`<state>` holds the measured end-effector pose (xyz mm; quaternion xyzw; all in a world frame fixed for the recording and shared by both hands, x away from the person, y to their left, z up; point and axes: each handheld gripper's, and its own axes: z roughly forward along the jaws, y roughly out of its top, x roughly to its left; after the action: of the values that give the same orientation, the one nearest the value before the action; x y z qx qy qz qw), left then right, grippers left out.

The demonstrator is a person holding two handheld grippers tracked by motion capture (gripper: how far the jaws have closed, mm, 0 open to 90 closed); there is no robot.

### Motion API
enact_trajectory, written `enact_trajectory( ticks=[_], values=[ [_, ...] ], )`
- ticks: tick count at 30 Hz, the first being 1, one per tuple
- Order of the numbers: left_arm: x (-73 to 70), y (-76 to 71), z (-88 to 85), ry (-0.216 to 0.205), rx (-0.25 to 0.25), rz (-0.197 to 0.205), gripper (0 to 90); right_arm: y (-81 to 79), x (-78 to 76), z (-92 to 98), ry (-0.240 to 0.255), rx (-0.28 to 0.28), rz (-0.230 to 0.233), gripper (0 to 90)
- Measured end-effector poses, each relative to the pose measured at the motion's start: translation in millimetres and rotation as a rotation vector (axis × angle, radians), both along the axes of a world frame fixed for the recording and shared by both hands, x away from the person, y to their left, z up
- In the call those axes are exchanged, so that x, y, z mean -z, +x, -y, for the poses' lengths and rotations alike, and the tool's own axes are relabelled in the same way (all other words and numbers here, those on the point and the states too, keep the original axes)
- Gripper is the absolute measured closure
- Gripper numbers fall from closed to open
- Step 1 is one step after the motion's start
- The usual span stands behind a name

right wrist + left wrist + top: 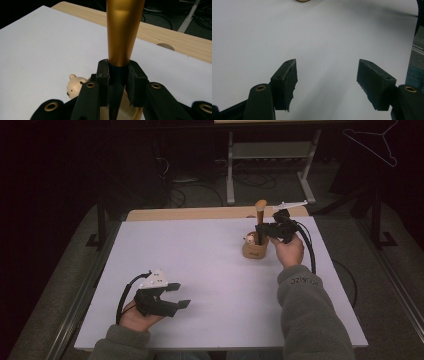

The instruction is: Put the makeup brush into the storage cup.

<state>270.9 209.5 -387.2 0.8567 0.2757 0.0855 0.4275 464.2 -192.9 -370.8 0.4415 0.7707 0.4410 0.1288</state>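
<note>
On the white desk I keep my left tongs wide open, with nothing between them. My right tongs are closed on the wooden-handled tool, gripping its dark lower shaft, and it stands upright in the small wooden holder with a little bear figure just beside it.

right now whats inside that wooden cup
A brush with a golden handle stands in the wooden cup, clamped by the right hand-held gripper. A small bear figure sits at its rim. The cup's bottom is hidden.

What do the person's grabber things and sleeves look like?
Each hand-held gripper is black, with two flat jaws on arms that have brass-coloured rivets. The left hand-held gripper carries a grey three-cornered plate; the right hand-held gripper trails a black cable. The sleeves are grey-green fleece, with small lettering near the right cuff.
</note>
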Motion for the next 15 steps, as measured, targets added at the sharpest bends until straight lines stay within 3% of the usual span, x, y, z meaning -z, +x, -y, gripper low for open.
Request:
enact_trajectory(
  ticks=[15],
  values=[
    [0.2,0.0,0.5,-0.001,0.0,-0.002,32.7,-2.4,12.9,0.2,-0.002,0.015,-0.015,72.9]
  ],
)
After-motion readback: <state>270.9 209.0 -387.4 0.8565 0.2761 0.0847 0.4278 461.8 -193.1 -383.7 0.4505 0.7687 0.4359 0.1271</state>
